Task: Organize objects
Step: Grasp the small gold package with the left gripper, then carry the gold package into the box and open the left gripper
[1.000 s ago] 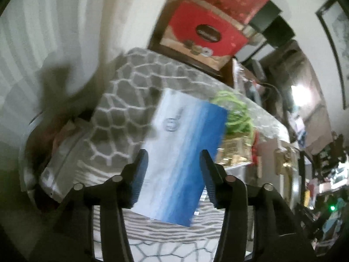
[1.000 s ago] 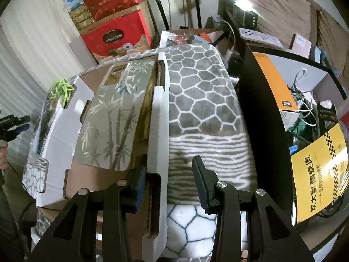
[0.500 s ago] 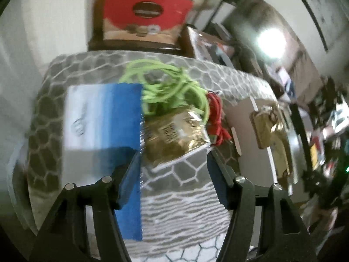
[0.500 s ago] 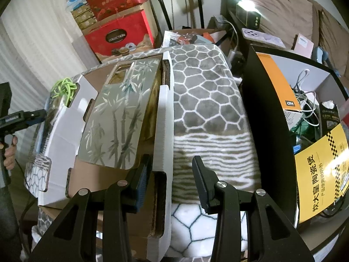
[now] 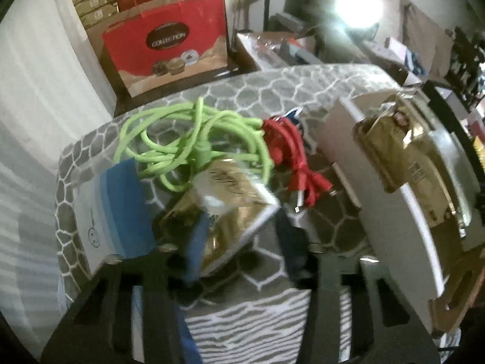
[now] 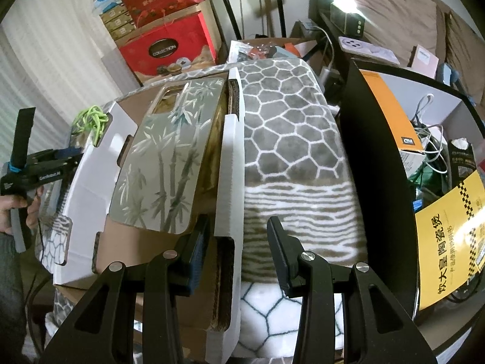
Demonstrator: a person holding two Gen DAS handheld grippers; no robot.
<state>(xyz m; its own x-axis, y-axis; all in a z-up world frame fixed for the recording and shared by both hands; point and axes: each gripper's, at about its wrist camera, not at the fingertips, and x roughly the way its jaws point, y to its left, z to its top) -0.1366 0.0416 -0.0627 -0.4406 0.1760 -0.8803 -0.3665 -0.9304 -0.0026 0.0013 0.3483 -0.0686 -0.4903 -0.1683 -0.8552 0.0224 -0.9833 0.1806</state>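
On the honeycomb blanket (image 5: 333, 230) lie a blue-and-white box (image 5: 112, 209), a green cord (image 5: 188, 139), a red cable (image 5: 291, 157) and a gold packet (image 5: 230, 209). My left gripper (image 5: 242, 242) points down over the packet. Its jaws are closing with the packet between them, and a gap shows at the right finger. It also shows at the left edge of the right wrist view, left gripper (image 6: 60, 157), in a hand. My right gripper (image 6: 238, 239) stands open astride the white wall of a cardboard box (image 6: 88, 188). That box holds a bamboo-print phone case (image 6: 172, 157) and a gold bag (image 5: 403, 163).
A red gift box (image 5: 169, 45) and stacked cartons stand behind the bed. On the right a black shelf (image 6: 372, 151) holds cables, small boxes and a yellow sign (image 6: 448, 236). A white curtain (image 5: 36, 75) hangs at the left.
The left gripper has swung right, from over the blue-and-white box to over the gold packet, rolling as it went; its jaws widened, then narrowed. It came into the right wrist view. The right gripper stayed still.
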